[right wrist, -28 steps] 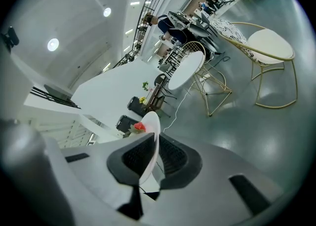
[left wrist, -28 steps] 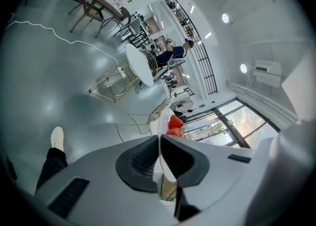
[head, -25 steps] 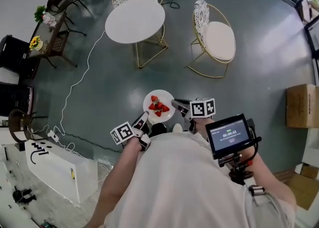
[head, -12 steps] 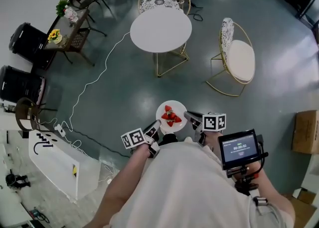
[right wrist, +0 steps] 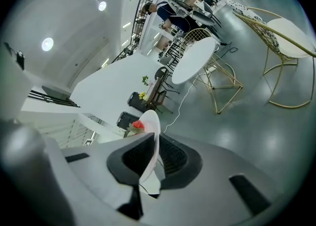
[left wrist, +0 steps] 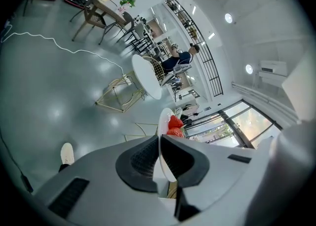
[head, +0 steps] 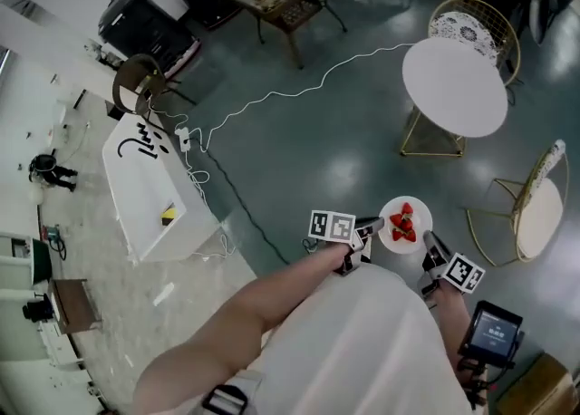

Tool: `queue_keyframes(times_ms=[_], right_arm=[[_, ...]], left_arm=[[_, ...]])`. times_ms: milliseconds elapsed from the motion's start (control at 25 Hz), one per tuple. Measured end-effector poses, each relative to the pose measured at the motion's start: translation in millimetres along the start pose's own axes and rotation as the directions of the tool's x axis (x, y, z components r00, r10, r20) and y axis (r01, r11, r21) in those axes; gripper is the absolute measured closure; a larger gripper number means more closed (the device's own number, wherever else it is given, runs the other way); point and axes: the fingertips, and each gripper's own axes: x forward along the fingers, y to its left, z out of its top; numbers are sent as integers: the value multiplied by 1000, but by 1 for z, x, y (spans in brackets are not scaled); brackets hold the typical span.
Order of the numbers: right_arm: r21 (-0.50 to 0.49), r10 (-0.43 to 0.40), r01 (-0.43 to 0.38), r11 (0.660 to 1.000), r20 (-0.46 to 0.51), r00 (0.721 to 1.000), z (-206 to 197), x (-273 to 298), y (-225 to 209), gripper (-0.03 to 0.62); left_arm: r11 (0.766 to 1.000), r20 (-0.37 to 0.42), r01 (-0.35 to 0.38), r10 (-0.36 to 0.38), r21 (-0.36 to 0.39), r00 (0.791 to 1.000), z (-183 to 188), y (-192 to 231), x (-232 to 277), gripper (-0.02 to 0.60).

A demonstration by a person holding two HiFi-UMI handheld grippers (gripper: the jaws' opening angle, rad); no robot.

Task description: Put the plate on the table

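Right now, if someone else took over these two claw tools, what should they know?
Left claw: shut on one rim of the plate. Right claw: shut on the opposite rim.
Plate, with strawberries on it: held in the air above the floor.
Round white table: ahead, not reached yet.
Done: plate is lifted. Left: walk to the table, set the plate down, open both claws.

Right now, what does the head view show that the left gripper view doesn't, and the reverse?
Head view only: the right gripper on the opposite rim of the round white plate, the black handheld screen, and a long white box. Left gripper view only: the left gripper shut on the plate's edge, up close, and a white shoe on the floor. Both: the plate, its red strawberries, the round white table with gold legs and the white cable.
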Motion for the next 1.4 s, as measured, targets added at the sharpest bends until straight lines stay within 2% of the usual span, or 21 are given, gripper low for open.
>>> queue_keyframes(times_ms=[320,720,1000,1320,1400], right_arm=[[-23,-4,3,1000,-43,999,32,57,4,571],[-69,2,-7,998,-72,997,63,124,29,571],[-112,11,-23,993,-108,994,82,154,52,571],[-105,64,-83,991,-171,983,73,205,67,571],[-102,101,-121,987,-182,978,78,219,74,571]], left_arm=[[999,40,-8,9,-31,999,53,25,0,561],[998,79,15,-11,-53,997,116,53,-14,563],[997,139,24,-14,-69,990,148,58,-31,563],[995,192,-10,30,-103,981,169,93,-54,563],[993,198,-15,38,-115,979,179,100,-55,562]])
